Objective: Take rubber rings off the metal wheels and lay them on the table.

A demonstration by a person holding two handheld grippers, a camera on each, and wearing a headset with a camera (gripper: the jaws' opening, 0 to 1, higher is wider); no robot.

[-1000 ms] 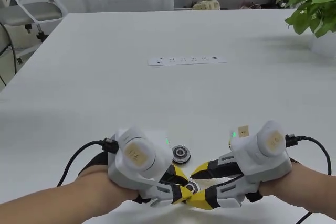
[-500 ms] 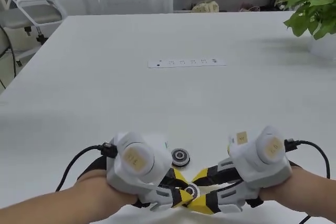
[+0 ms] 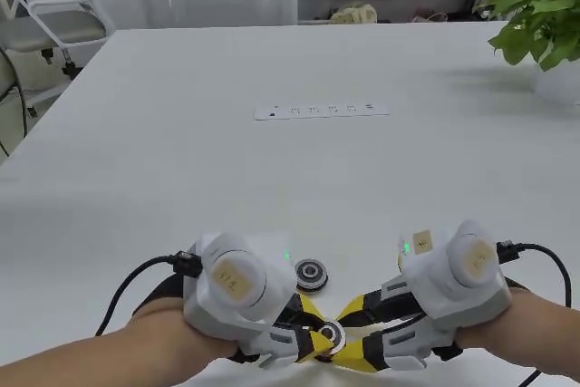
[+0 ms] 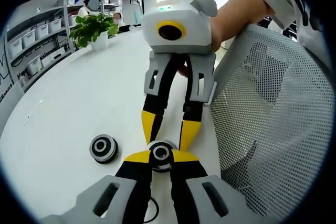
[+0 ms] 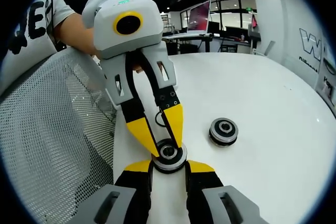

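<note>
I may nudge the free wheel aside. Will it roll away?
The free wheel lies flat on the table, so it would probably slide, not roll. Its black rubber ring likely grips the surface. The metal hub suggests weight for its size.

Right claw apparently clamps the wheel.

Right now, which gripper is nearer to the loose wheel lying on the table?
Left. The loose wheel lies close beside the left gripper and its jaws; the right gripper sits a little farther off, across the gripped wheel that both clamp.
</note>
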